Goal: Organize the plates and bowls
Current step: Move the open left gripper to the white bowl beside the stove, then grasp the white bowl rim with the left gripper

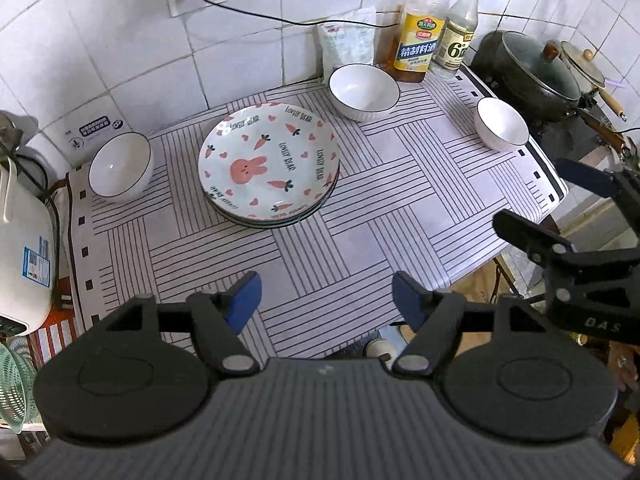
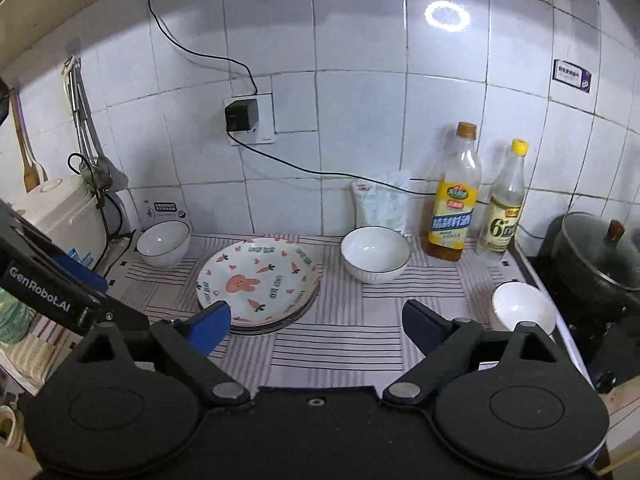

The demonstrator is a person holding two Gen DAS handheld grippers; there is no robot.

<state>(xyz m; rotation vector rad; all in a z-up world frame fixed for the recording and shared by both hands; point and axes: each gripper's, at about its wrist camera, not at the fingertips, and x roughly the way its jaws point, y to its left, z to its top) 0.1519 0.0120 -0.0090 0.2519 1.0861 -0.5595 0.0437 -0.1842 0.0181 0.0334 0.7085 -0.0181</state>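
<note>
Left wrist view: the left gripper [image 1: 326,300] hovers with jaws wide and empty; the right gripper [image 2: 316,322] is likewise wide and empty. Plates appear done: the stacked bunny-print ceramic plates [image 1: 269,162] sit at 12 o'clock. Three white dark-rimmed ceramic bowls stand apart: left bowl [image 1: 120,166] at 10 o'clock, middle bowl [image 1: 363,90] at 1 o'clock, right bowl [image 1: 502,122] at 2 o'clock. Judged next move: nest the bowls, gripping one rim. Surface: striped grey-white mat [image 1: 320,240]; white tiled wall [image 1: 120,40] behind.
</note>
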